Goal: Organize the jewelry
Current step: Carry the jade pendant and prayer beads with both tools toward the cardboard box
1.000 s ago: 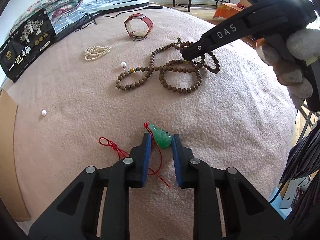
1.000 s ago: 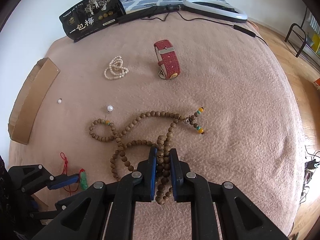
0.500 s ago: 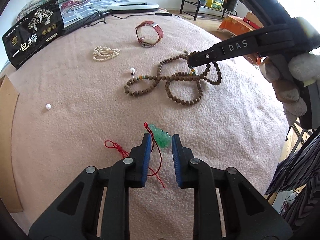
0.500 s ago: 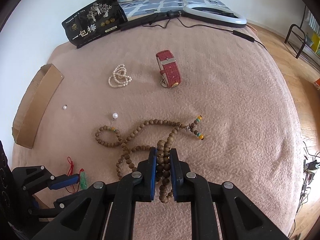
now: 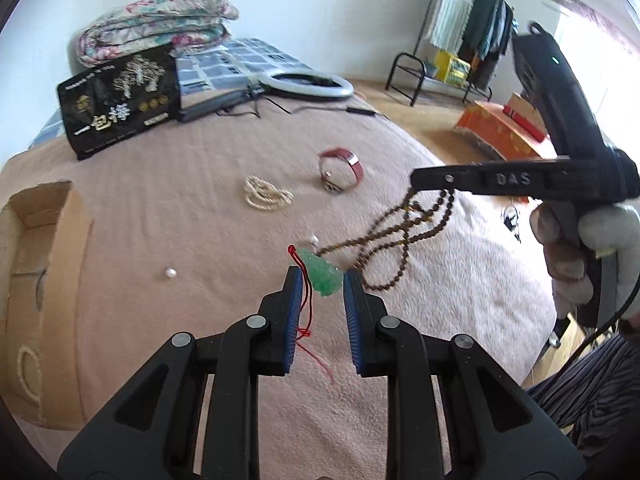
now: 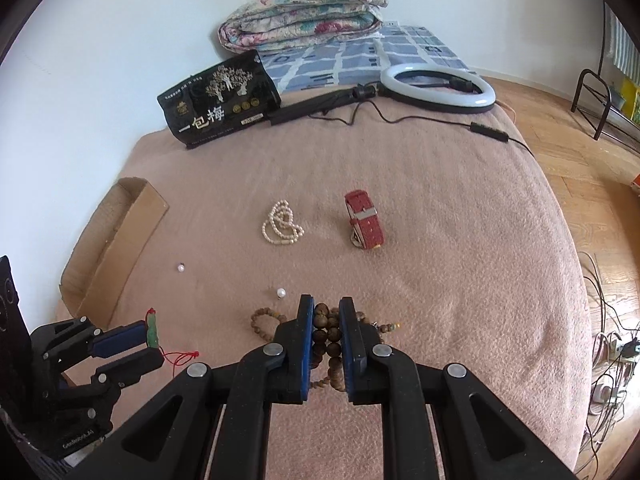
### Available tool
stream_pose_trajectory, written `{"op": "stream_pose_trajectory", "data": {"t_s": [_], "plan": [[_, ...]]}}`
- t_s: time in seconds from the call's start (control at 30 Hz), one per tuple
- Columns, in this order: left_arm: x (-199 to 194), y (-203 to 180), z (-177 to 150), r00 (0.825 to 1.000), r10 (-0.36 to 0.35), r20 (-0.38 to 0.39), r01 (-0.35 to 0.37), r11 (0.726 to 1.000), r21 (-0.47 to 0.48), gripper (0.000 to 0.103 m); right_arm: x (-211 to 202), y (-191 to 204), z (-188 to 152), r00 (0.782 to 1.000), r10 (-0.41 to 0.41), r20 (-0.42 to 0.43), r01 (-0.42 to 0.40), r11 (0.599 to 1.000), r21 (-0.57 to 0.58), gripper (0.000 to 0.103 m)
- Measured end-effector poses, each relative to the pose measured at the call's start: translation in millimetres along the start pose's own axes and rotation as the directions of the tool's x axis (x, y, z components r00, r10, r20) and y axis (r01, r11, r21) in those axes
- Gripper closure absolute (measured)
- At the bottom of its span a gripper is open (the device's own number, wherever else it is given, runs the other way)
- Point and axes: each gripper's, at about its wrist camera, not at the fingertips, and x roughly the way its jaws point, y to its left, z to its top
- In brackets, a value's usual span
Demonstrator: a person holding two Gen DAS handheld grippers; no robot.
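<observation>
Now green pendant (image 5: pixel 325 278) pinched in left tool (image 5: pixel 320 280), wooden beads (image 6: pixel 326 334) clamped in right tool (image 6: pixel 326 312)

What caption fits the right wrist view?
Right gripper lifting wooden bead necklace; left gripper holding green pendant.

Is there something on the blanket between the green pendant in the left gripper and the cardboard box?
Only one loose pearl lies on the blanket between the green pendant, held in the left gripper, and the cardboard box. It is low, so a lifted pendant should pass over it.
</observation>
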Motion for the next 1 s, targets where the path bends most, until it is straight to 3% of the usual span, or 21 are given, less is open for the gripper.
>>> {"op": "stream_pose_trajectory", "data": {"t_s": [0.47, 1.0], "plan": [[-71.0, 59.4, 26.7, 0.982, 0.118, 0.147, -0.104, 0.990, -0.099, 0.083, -42.0, 41.3, 33.3, 0.991, 0.045, 0.129, -0.036, 0.997, -0.071, 0.093], [-134.3, 132.0, 28.7, 0.943, 0.245, 0.224, -0.196, 0.956, -0.218, 0.083, -44.2, 115.8, 66.7, 0.974, 0.160, 0.159, -0.135, 0.978, -0.157, 0.093]]}}
